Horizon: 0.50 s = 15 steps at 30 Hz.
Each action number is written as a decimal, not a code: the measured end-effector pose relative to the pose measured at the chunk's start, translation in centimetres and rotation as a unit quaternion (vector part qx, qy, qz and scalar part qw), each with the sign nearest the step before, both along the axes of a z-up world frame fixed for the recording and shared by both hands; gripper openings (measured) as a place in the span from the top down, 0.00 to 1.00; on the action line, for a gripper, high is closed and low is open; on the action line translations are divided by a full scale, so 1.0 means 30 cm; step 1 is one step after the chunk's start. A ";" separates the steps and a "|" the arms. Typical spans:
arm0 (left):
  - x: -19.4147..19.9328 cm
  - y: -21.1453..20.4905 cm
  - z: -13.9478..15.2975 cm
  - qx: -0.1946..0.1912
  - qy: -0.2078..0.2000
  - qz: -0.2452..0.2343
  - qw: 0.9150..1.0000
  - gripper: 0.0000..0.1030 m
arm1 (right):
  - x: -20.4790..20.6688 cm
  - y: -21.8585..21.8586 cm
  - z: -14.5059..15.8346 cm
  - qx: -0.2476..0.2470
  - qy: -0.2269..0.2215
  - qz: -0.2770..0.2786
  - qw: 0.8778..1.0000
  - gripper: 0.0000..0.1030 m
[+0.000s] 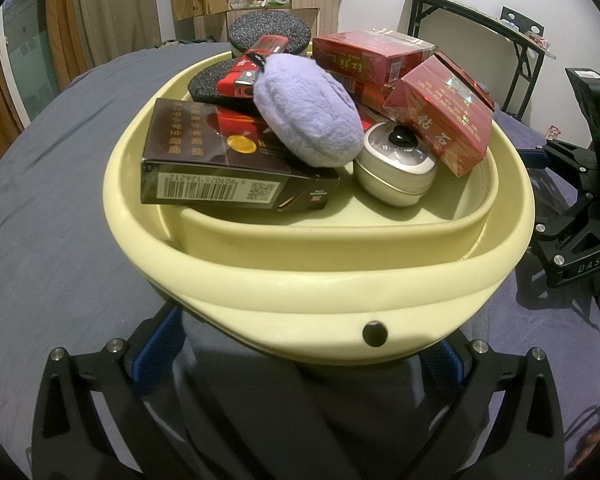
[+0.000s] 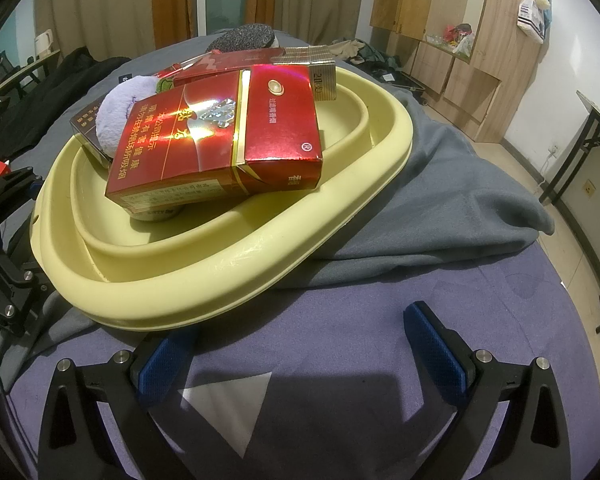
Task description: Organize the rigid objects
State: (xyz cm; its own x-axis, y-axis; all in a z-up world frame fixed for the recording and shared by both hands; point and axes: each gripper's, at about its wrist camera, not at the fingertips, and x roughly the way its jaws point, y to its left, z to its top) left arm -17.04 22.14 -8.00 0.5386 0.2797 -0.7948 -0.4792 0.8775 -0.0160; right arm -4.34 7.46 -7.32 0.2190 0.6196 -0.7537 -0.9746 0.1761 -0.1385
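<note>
A pale yellow basin (image 1: 324,292) sits on the grey cloth and holds a dark brown box (image 1: 204,160), several red boxes (image 1: 440,120), a purple plush pouch (image 1: 308,112), a round silver tin (image 1: 396,168), a red lighter (image 1: 256,68) and a dark round pad (image 1: 208,84). My left gripper (image 1: 300,356) is open, its blue pads under the basin's near rim. My right gripper (image 2: 300,344) is open and empty just in front of the basin (image 2: 220,272). A big red box (image 2: 220,140) lies on top in the right wrist view.
A second dark round pad (image 1: 270,32) stands behind the basin. The grey blanket (image 2: 440,208) is bunched over a purple sheet (image 2: 340,340). The right gripper's body (image 1: 580,200) shows at the right edge. Folding table (image 1: 480,20) and wooden cabinets (image 2: 460,40) stand farther off.
</note>
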 end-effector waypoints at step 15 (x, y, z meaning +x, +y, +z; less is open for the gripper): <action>0.000 0.000 0.000 0.000 0.000 0.000 1.000 0.00 | -0.002 0.000 0.000 0.000 0.000 0.000 1.000 0.00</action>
